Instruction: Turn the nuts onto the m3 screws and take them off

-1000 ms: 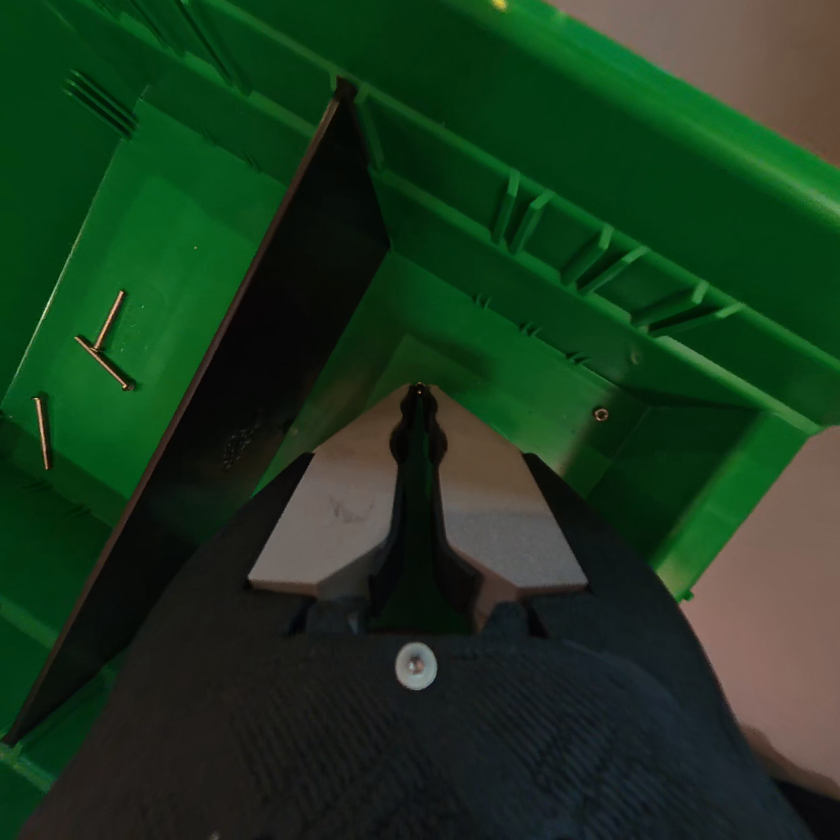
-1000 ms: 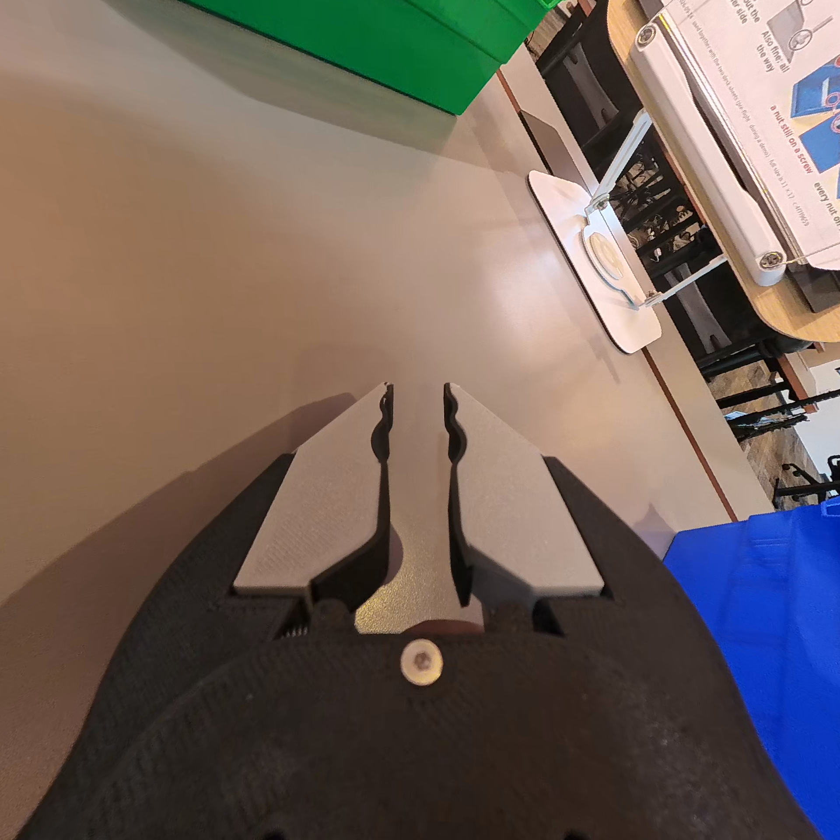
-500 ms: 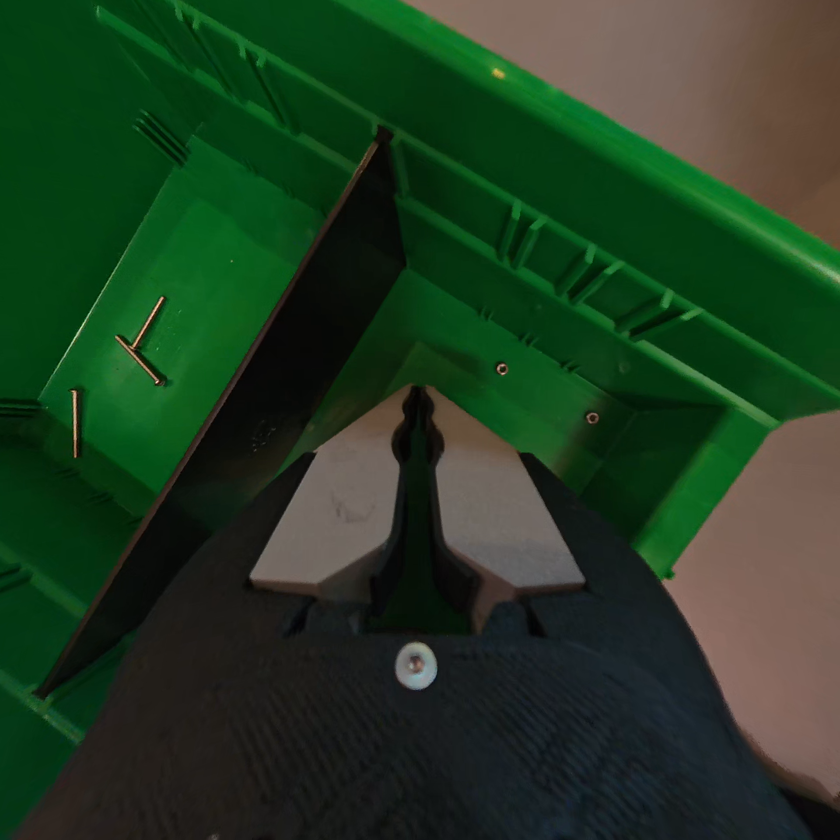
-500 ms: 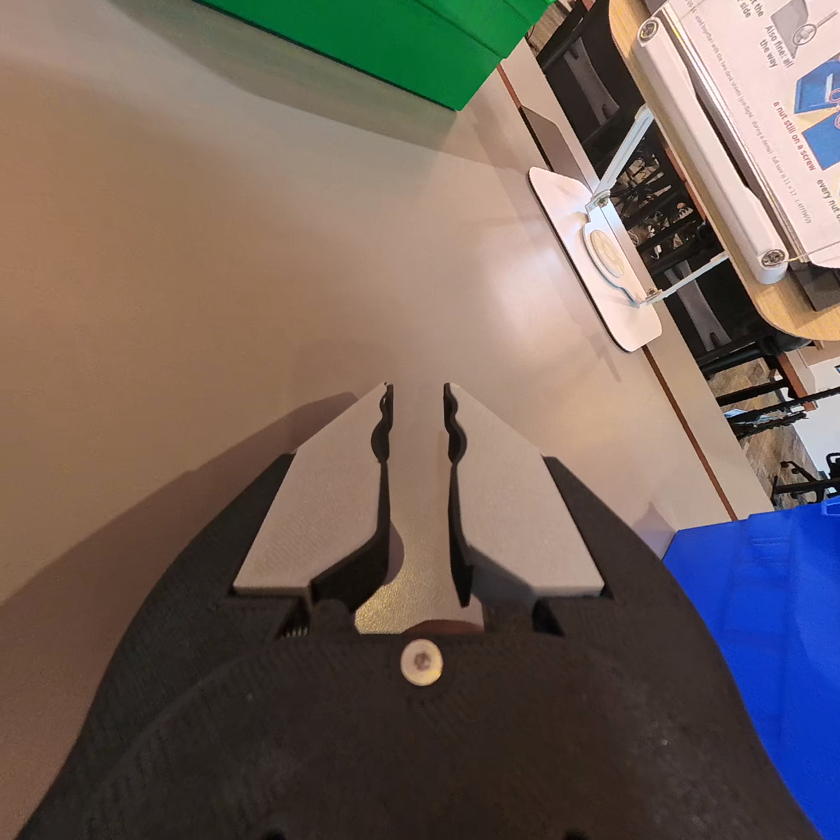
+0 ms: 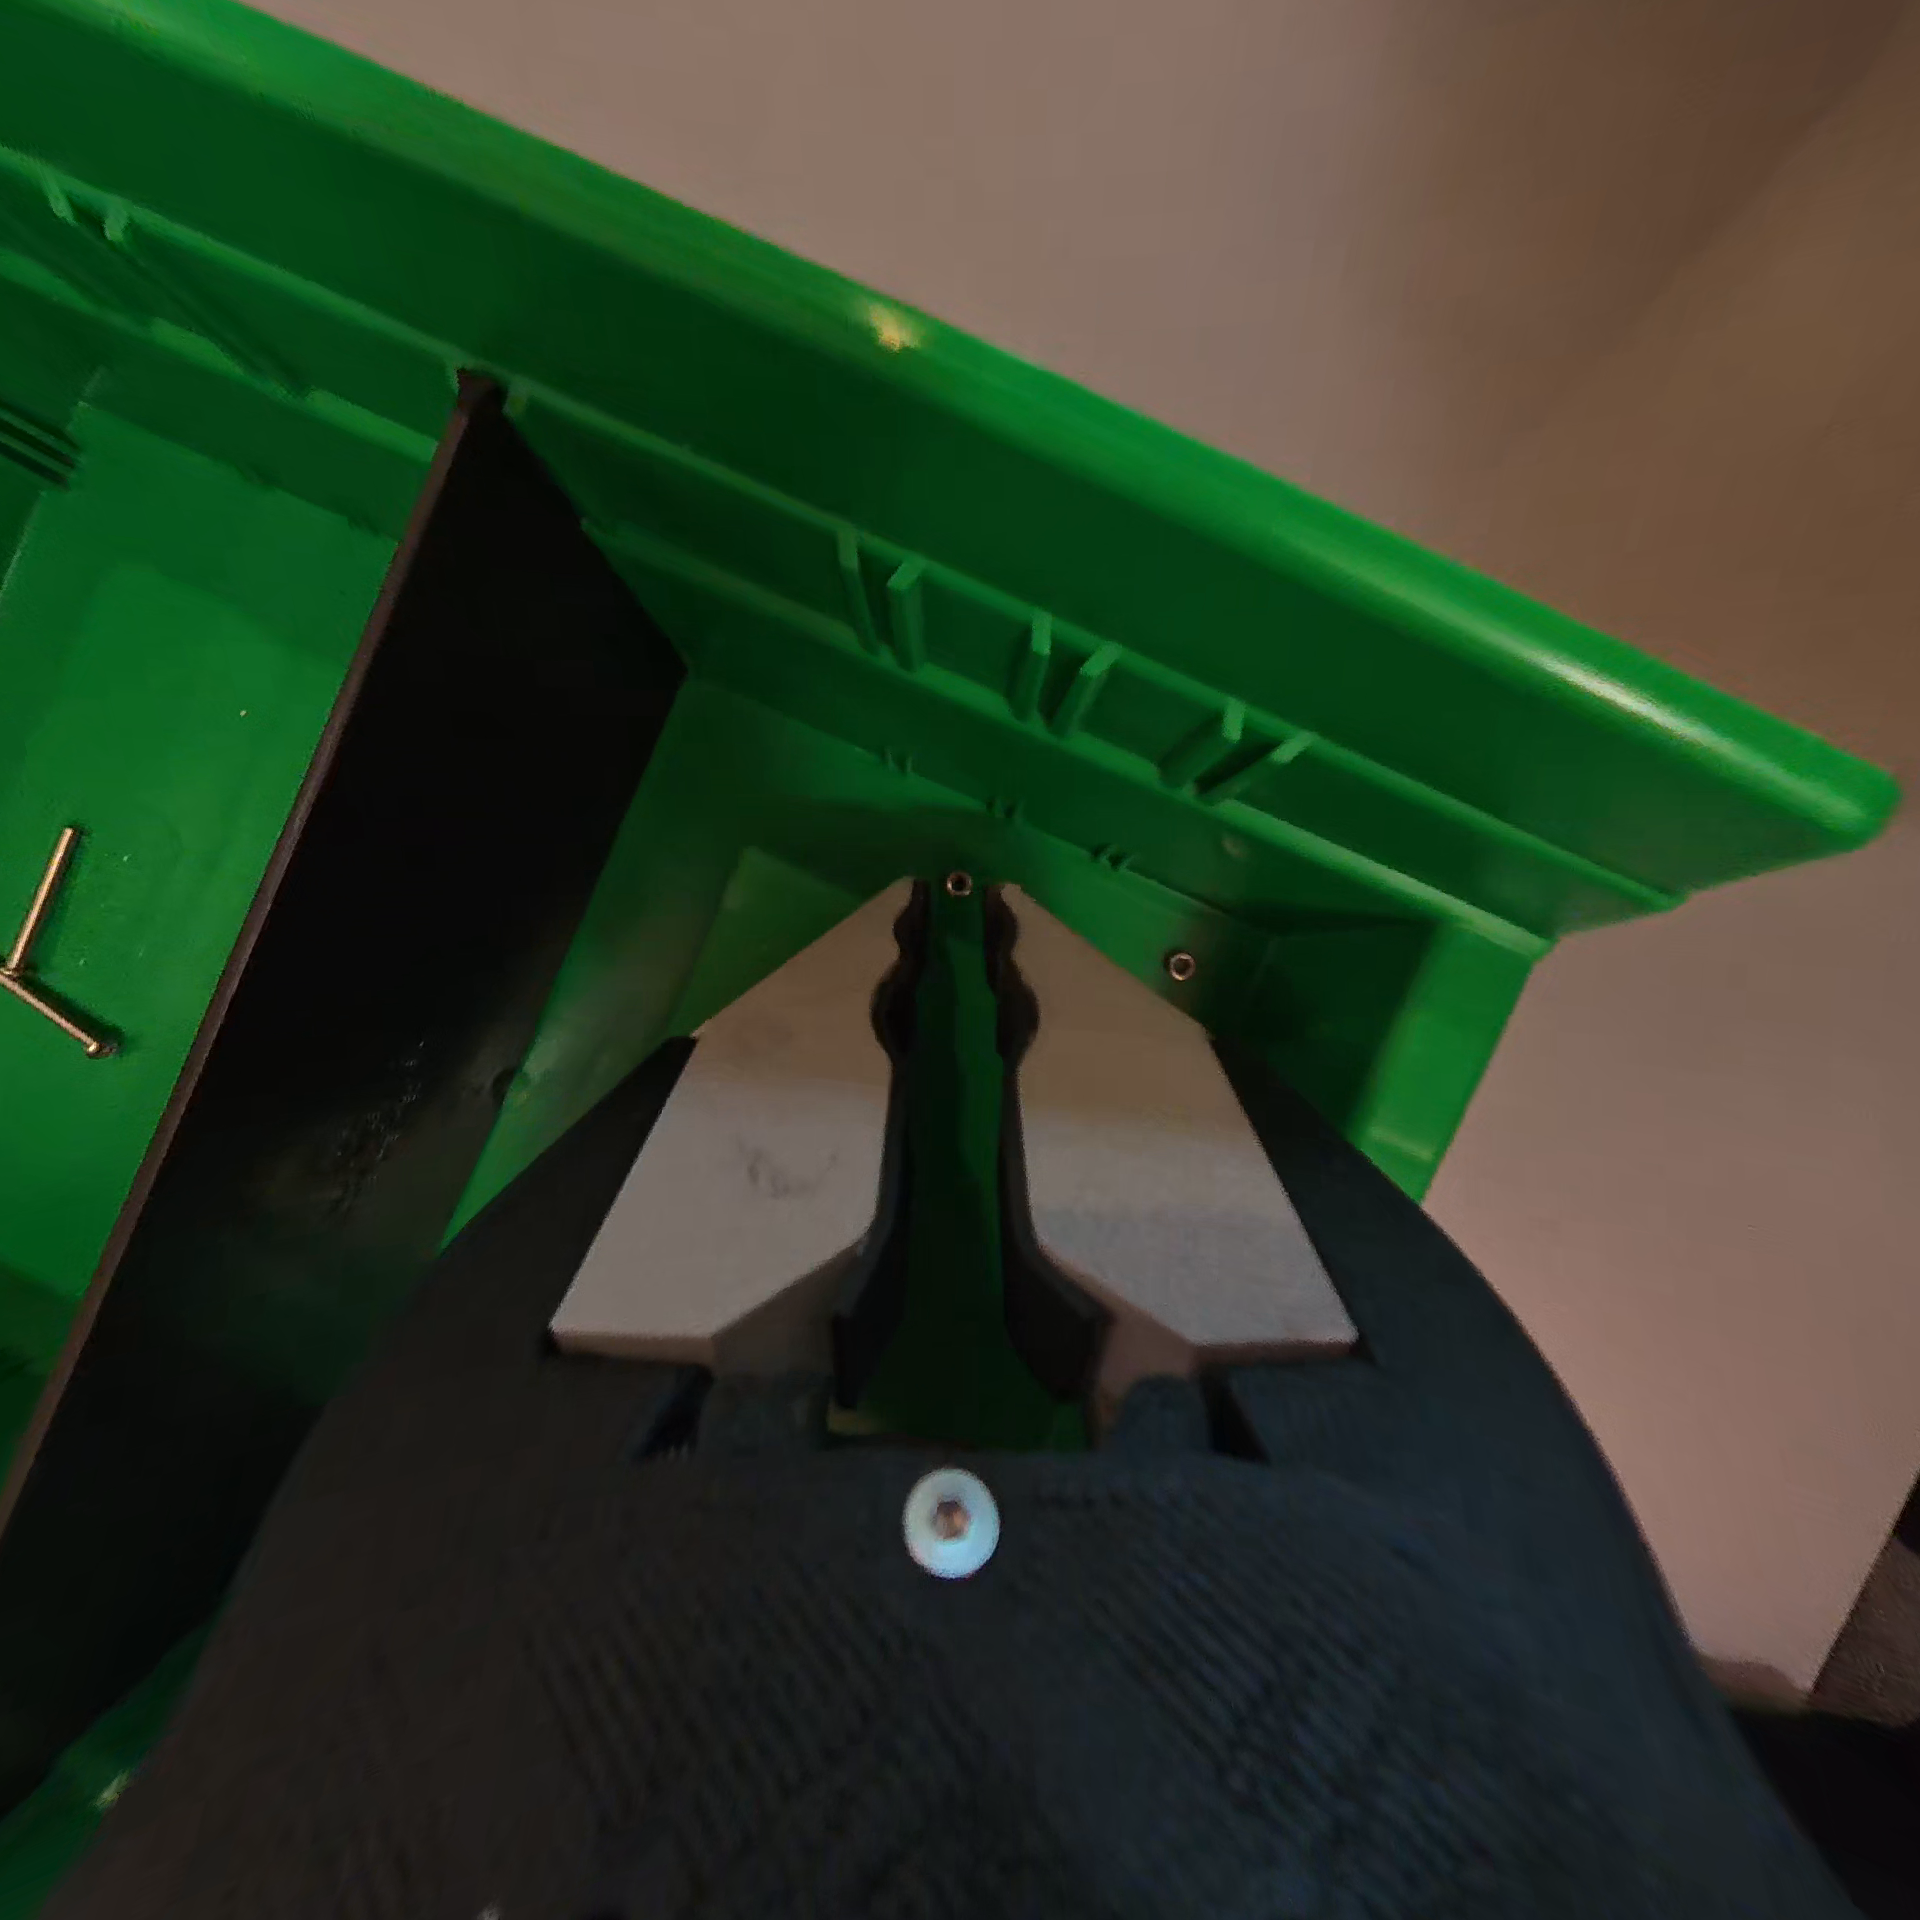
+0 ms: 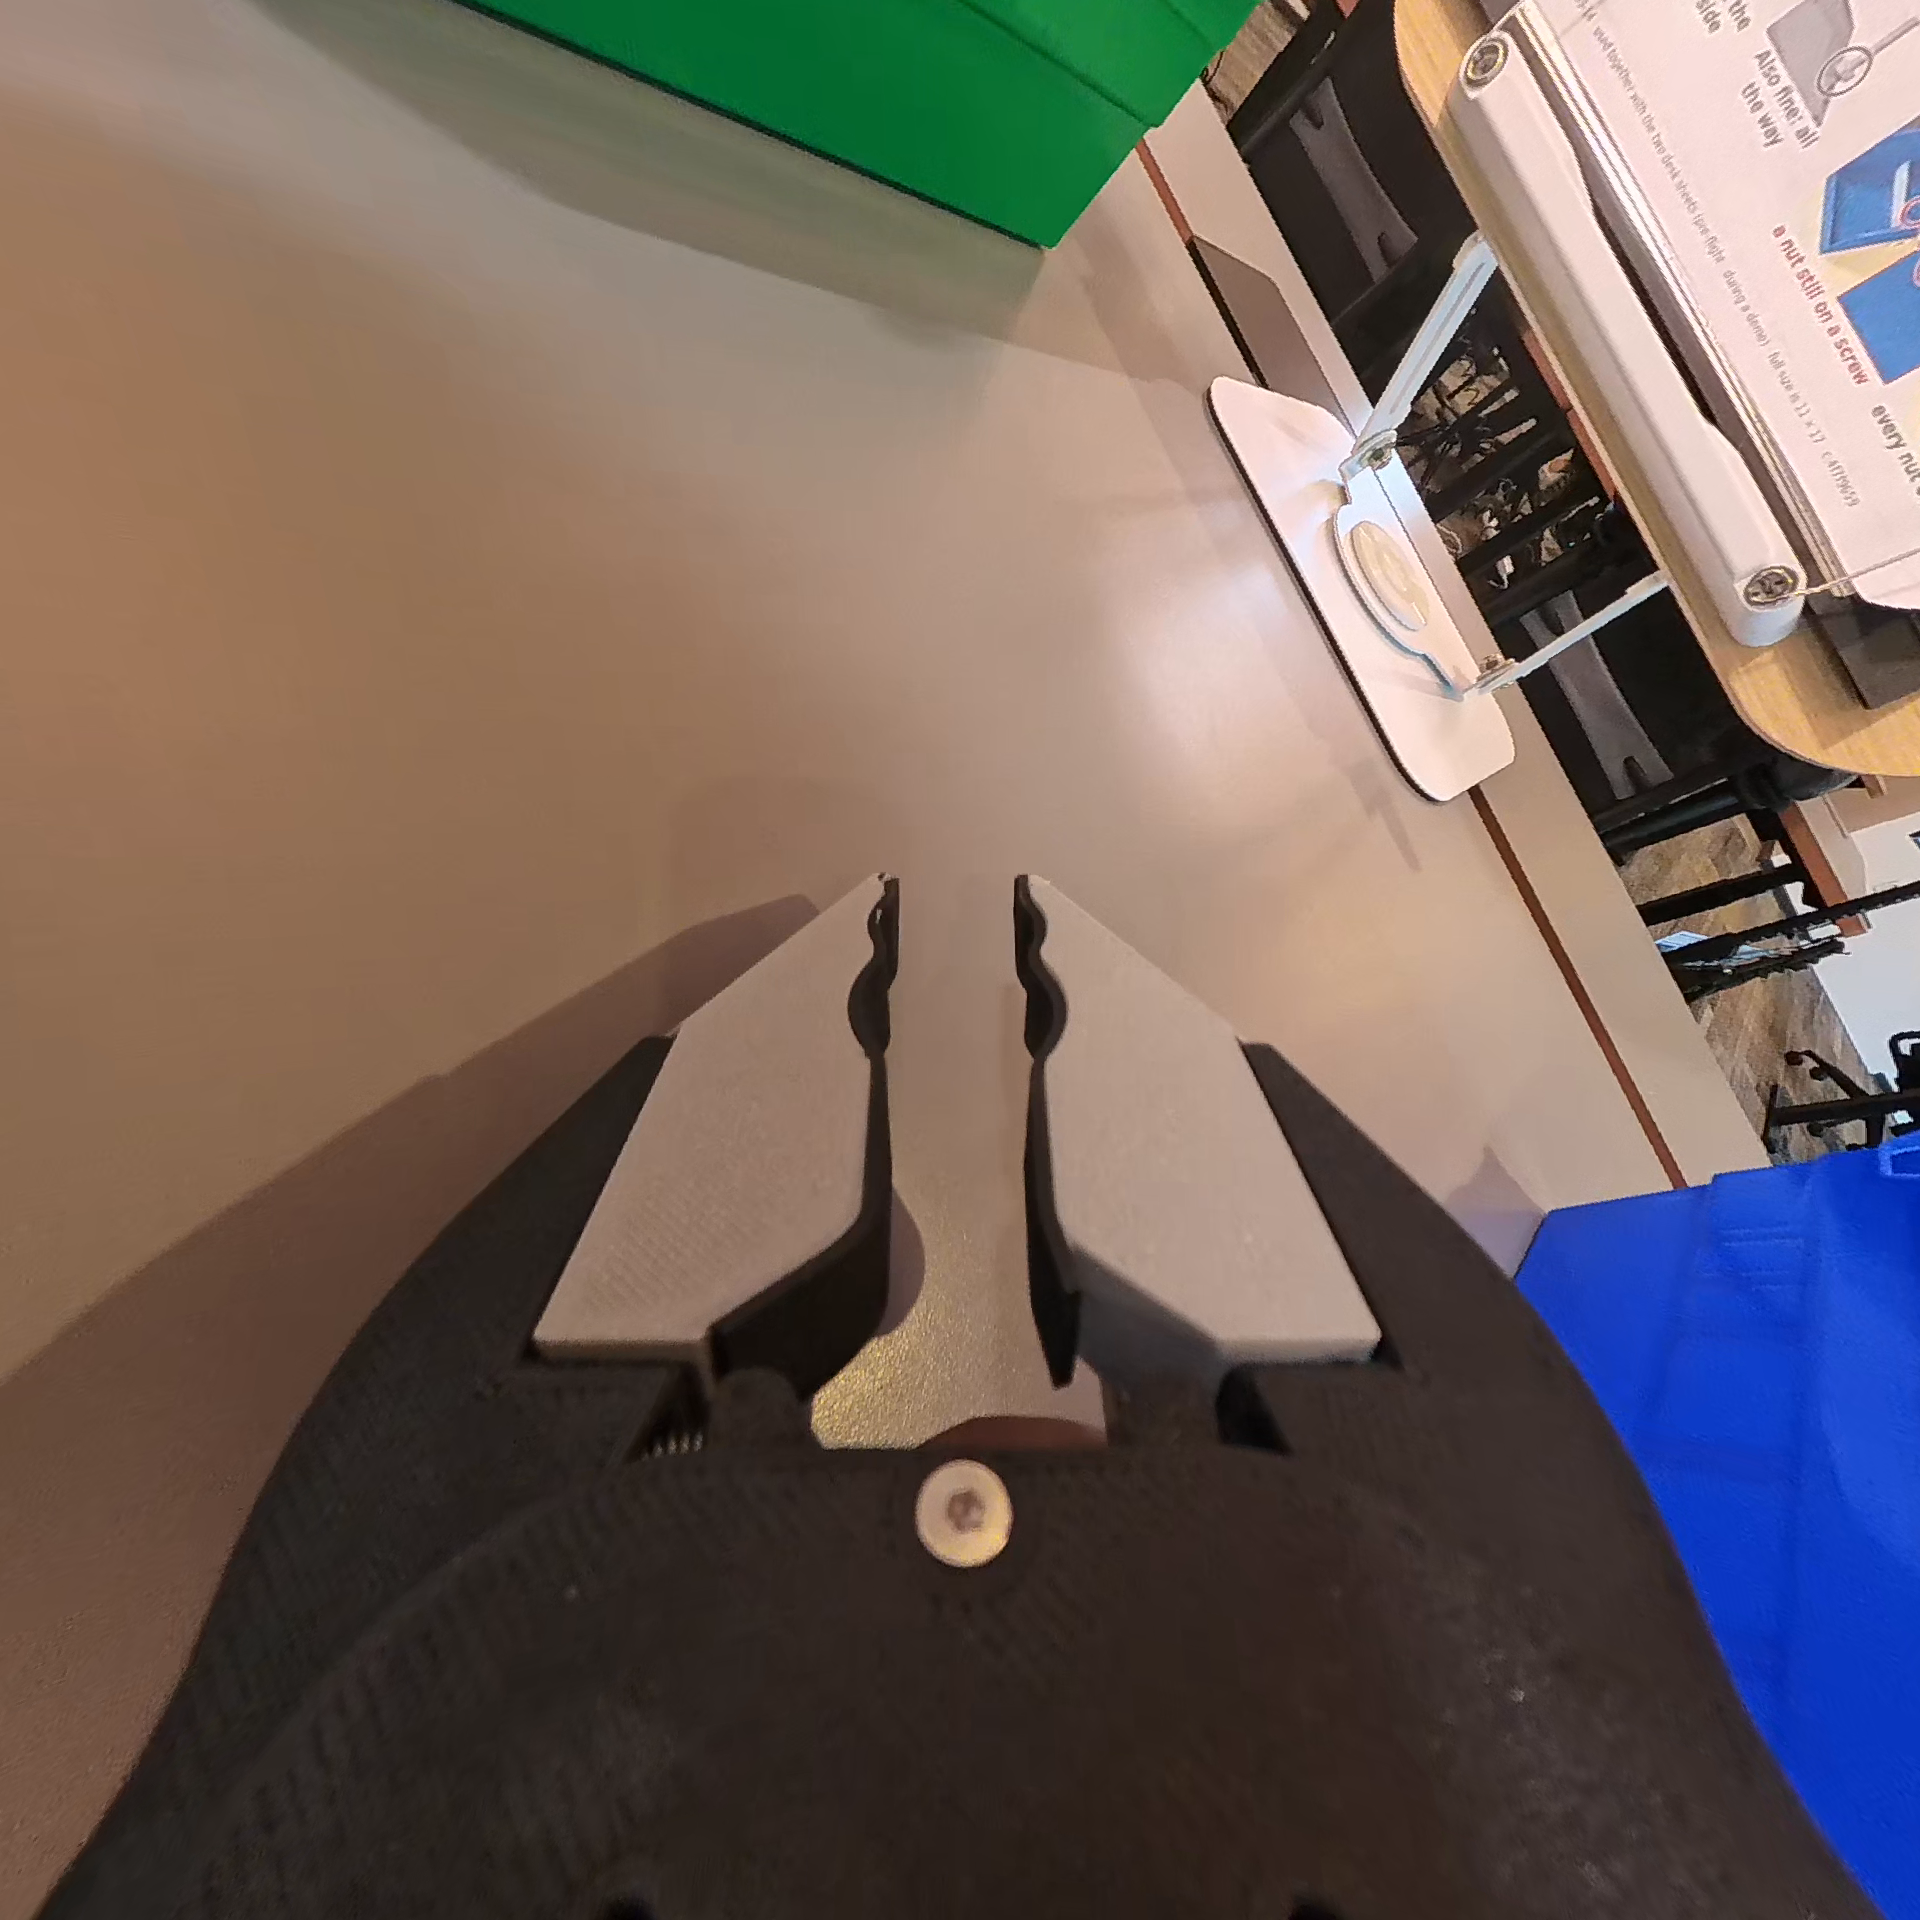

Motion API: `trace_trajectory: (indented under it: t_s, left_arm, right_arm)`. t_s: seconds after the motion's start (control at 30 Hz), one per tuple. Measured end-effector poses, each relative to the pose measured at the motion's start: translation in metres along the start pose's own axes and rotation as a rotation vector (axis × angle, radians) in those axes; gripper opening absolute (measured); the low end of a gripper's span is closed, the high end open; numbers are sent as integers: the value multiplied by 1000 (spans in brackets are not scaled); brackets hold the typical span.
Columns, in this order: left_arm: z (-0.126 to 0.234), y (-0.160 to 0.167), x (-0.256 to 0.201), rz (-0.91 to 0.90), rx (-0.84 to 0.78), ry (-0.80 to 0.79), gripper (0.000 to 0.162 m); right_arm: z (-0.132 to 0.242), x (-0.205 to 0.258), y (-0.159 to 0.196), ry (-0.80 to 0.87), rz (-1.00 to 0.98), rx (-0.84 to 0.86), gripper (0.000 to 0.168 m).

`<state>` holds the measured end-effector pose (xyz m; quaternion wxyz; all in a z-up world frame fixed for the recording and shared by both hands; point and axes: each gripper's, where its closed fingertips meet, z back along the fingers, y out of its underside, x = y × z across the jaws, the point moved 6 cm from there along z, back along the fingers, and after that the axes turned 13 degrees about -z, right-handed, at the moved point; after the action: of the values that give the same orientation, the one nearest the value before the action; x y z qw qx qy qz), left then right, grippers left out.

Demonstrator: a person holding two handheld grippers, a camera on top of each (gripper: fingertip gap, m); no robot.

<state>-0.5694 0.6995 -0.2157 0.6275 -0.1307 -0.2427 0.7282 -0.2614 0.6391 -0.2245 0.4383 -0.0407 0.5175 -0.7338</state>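
Note:
My left gripper (image 5: 958,891) reaches into the right compartment of a green bin (image 5: 1039,499). Its jaws stand a little apart. A small nut (image 5: 958,882) lies on the bin floor right at the gap between the fingertips. A second nut (image 5: 1179,966) lies to its right near the corner. Thin screws (image 5: 47,914) lie in the left compartment, beyond a black divider (image 5: 395,935). My right gripper (image 6: 954,883) is open and empty, low over the beige table (image 6: 520,571).
The green bin (image 6: 831,83) shows at the top of the right wrist view. A blue bin (image 6: 1766,1507) stands close on the right. A white document stand (image 6: 1371,582) with a printed sheet (image 6: 1766,208) sits at the table's edge. There is about 25 centimeters between the tips of the two grippers.
My left gripper has swung over to the nearer nut, and its shut jaws have parted slightly around it. The screws have slid towards the left edge of view. The right gripper has barely moved.

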Motion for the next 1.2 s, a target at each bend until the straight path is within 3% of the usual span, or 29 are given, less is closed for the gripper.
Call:
trace_trajectory:
  t_s: [0.27, 0.53, 1.2]
  left_arm:
    - [-7, 2, 2, -4, 31, -9, 13]
    - [-9, -1, 0, -26, 31, -21, 4]
    - [-7, -1, 5, -11, 25, -41, 0]
  right_arm:
    - [0, 0, 0, 1, 2, 1, 19]
    - [0, 0, 0, 1, -1, 1, 19]
    - [0, -1, 0, 1, -2, -2, 19]
